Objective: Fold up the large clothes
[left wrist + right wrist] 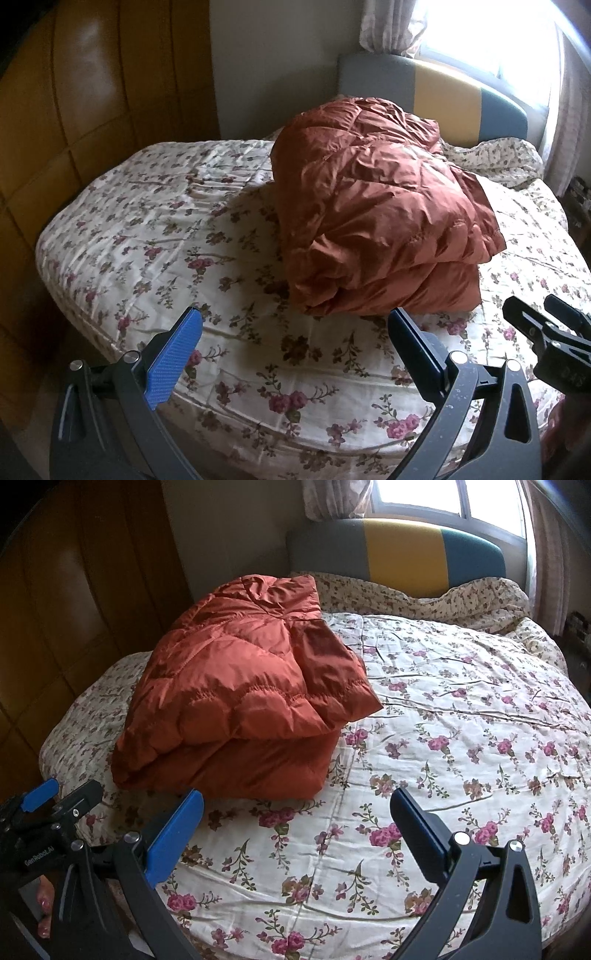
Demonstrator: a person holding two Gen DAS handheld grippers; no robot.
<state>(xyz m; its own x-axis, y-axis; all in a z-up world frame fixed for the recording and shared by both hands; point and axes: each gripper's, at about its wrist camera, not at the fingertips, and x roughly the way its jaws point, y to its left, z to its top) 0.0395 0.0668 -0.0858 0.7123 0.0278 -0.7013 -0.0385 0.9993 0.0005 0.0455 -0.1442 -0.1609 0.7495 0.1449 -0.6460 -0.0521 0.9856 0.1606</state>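
— Where do we stand with the jacket (373,206)?

— It lies on the bed (147,236) as a thick, folded bundle, nearer the foot edge than the headboard (402,550). From our left gripper (295,354) it sits straight ahead and a little to the right; from our right gripper (295,834) it sits ahead and to the left. So it lies between our two hands, and neither touches it.

— Which of us is nearer?

— We judge it about even. The near fold edge of the bundle comes close to the left gripper's right finger and to the right gripper's left finger.

— And its long axis?

— It seems to run from the foot edge up toward the headboard, with the stacked fold facing us.

— The fingers (177,362)?

— Spread apart on both grippers, holding nothing. The pads are blue and ribbed.

— What will the cloth be like?

— A rust-orange quilted shell, shiny and slippery-looking, puffed with filling and creased all over. We expect it to spring back and slide under a light pinch. One flap (332,672) juts out toward the right side of the bed, looser than the rest. The flowered bedspread (461,738) beneath is soft and wrinkled, so it may bunch up with the jacket.
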